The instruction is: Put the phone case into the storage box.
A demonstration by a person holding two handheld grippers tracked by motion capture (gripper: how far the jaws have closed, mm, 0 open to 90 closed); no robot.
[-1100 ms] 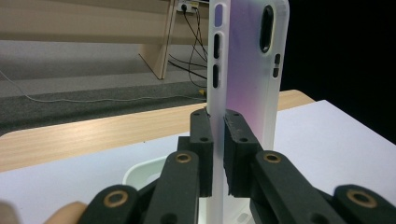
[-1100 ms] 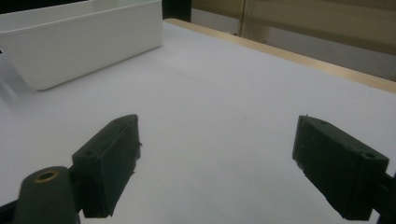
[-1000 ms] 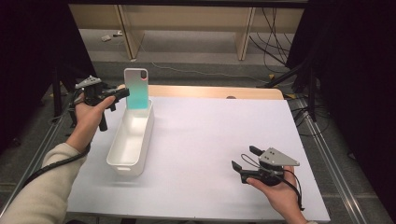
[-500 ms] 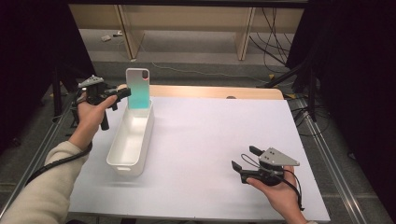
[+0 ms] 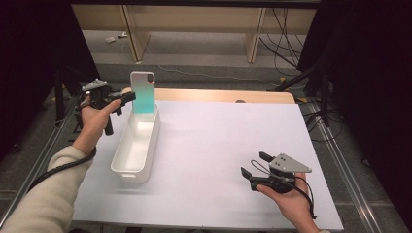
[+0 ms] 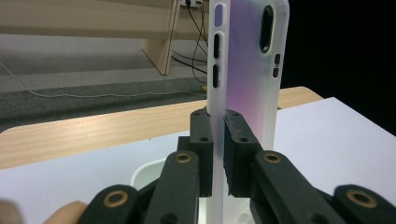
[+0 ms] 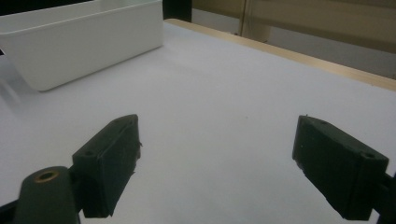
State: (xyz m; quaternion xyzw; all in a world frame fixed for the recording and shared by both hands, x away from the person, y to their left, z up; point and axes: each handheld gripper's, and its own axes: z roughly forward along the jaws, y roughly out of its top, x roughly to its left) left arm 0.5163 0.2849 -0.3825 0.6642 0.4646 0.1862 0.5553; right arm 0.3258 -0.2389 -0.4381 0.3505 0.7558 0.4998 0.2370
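Note:
A translucent phone case (image 5: 143, 92) with a teal-to-pale tint stands upright over the far end of a long white bin (image 5: 127, 167). My left gripper (image 5: 130, 98) is shut on the case's lower edge, and the left gripper view shows the case (image 6: 245, 70) pinched between both pads, rising above them. At the table's near right, my right gripper (image 5: 253, 165) rests low over the white surface, held in a hand. Its jaws stand wide apart in the right gripper view (image 7: 219, 158), with nothing between them.
The white table top (image 5: 218, 141) has a wooden strip along its far edge (image 5: 223, 94). The bin (image 7: 84, 42) lies to the left of my right gripper. Beyond the table are a floor with cables and wooden furniture legs, with dark curtains at both sides.

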